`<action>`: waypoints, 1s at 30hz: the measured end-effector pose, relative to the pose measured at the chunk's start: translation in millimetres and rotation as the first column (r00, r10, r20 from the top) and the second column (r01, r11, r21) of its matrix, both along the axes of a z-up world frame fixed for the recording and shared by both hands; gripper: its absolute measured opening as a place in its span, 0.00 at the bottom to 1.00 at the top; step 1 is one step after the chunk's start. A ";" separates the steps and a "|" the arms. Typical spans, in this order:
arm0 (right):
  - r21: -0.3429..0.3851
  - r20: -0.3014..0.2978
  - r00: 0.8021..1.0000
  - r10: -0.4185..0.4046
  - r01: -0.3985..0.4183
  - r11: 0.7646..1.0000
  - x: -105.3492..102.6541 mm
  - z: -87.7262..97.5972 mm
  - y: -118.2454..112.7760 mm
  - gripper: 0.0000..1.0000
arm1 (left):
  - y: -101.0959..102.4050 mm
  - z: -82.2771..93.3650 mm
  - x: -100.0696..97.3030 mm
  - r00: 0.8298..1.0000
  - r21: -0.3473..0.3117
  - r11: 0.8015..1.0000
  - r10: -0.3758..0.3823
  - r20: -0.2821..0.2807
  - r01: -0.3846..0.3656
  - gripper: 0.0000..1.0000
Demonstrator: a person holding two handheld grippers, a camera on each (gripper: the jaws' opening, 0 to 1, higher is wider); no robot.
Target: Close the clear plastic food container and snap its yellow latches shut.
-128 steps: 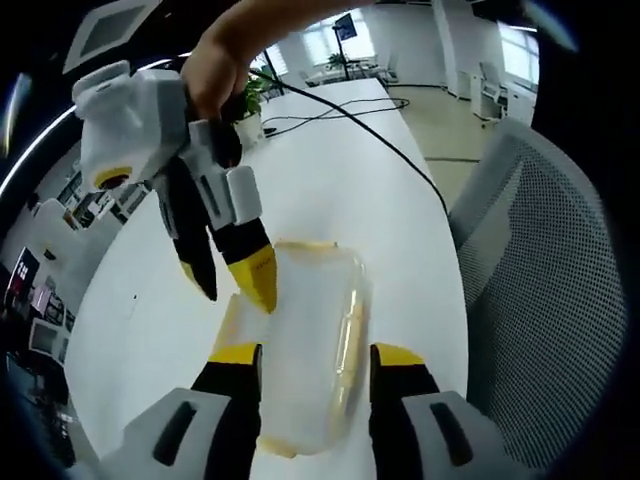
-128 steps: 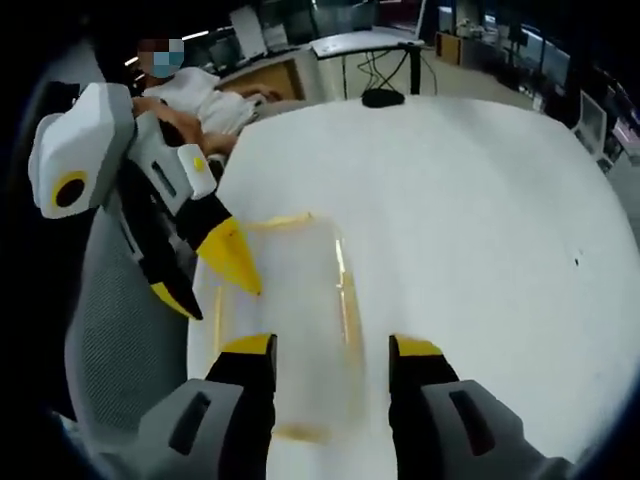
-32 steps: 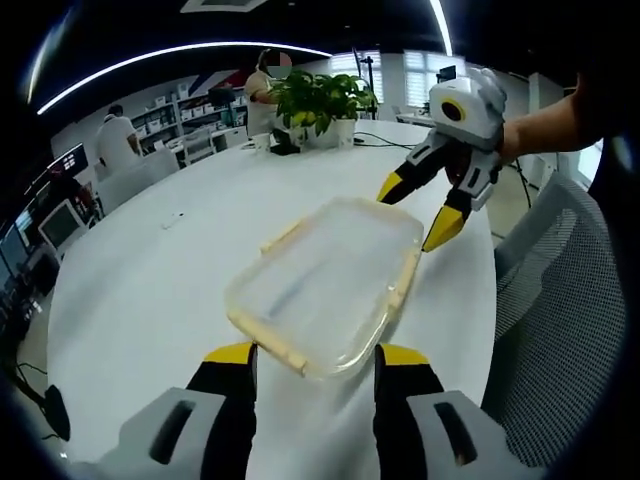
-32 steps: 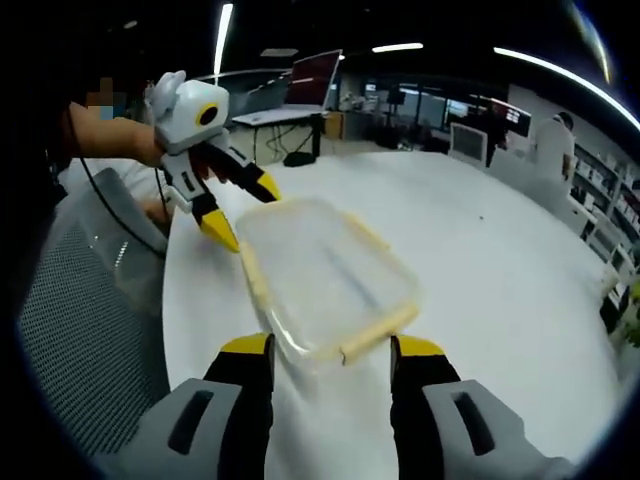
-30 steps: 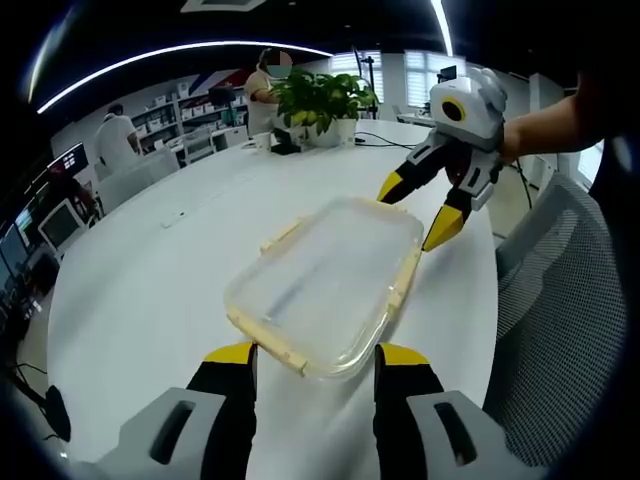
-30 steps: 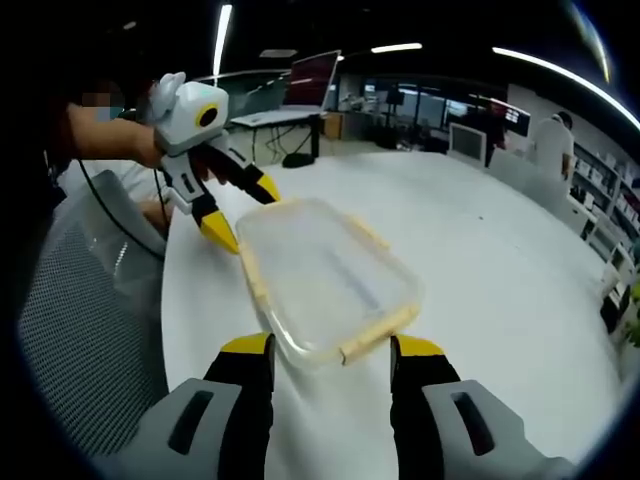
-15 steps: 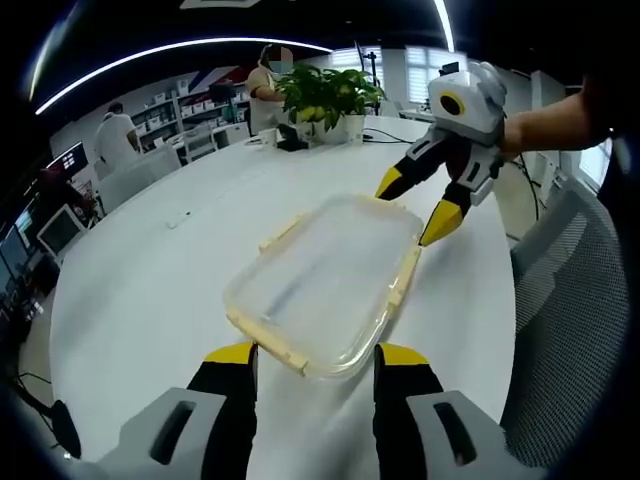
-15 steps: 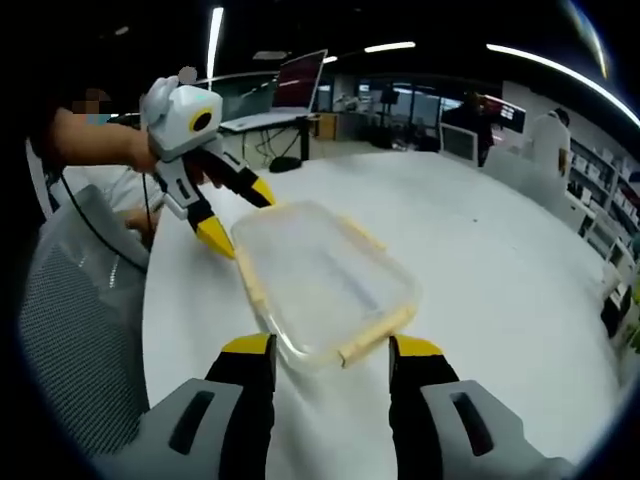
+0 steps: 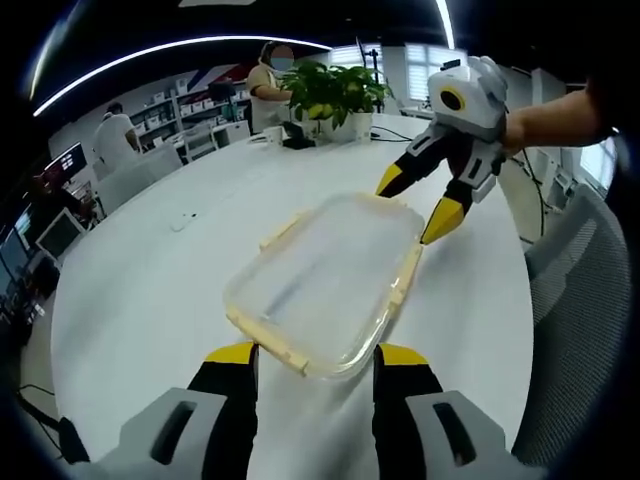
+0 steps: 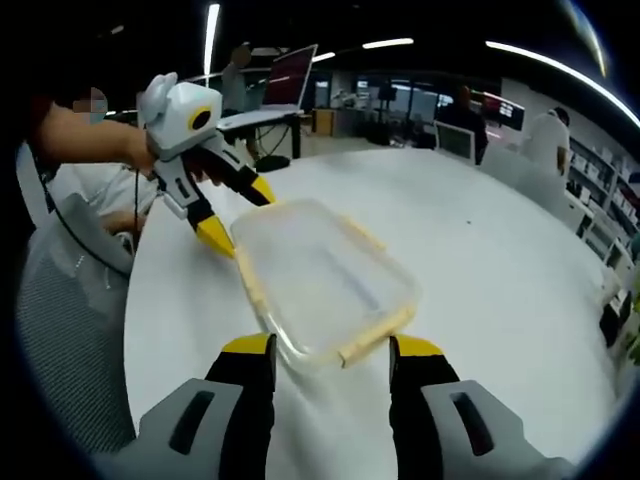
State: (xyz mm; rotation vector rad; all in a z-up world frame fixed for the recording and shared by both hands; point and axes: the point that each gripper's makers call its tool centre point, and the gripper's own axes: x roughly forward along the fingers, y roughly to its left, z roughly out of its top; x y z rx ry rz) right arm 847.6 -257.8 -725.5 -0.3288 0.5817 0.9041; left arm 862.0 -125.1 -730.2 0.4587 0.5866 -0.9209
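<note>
Clear plastic food container (image 9: 325, 280) lying flat on the white table (image 9: 150, 290), lid already seated on top, pale yellow latches along all four edges. Held between the two grippers at opposite corners: left gripper (image 9: 315, 362) spread wide at the near corner in the left gripper view, jaws straddling that corner without pinching it; right gripper (image 9: 412, 207) reaching in at the far corner, also wide apart, one yellow tip just at the rim, the other hanging beside the long side. Same arrangement mirrored in the right gripper view: right gripper (image 10: 328, 353) gaping around the near corner of the container (image 10: 325, 275), left gripper (image 10: 230, 212) at the far end, jaws parted, nothing clamped. Potted plant (image 9: 325, 95) and cables far back on the table, well apart; mesh chair (image 10: 60, 340) beside the table edge.

Likely light and thin-walled, so prone to skating across the smooth tabletop under any sideways push; slick to the touch, with a lid that probably flexes in the middle. Best steadied by pressing down on a corner or rim with one gripper while working a latch with the other. Latch along the near short edge (image 9: 268, 340) looks a sensible spot to press: a stiff hinged flap, probably needing a firm downward-inward push to click. Cannot tell which latches are already snapped shut.
</note>
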 end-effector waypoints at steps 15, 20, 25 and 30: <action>-0.007 -0.010 1.000 -0.004 0.004 1.000 22.5 0.6 6.2 0.42 | 6.0 -0.8 24.9 1.000 0.024 1.000 -0.001 -0.008 0.001 0.40; -0.013 -0.013 1.000 -0.004 0.003 1.000 26.2 0.2 6.4 0.42 | 6.3 -0.7 27.7 1.000 0.024 1.000 0.001 -0.010 -0.001 0.40; -0.007 -0.018 1.000 -0.009 0.009 1.000 25.2 -0.2 5.9 0.42 | 5.7 -0.5 27.2 1.000 0.012 1.000 0.008 -0.021 -0.008 0.40; -0.006 -0.022 1.000 -0.015 0.015 1.000 17.2 -3.0 7.1 0.43 | 5.3 -0.4 25.0 1.000 0.005 1.000 0.012 -0.028 -0.011 0.41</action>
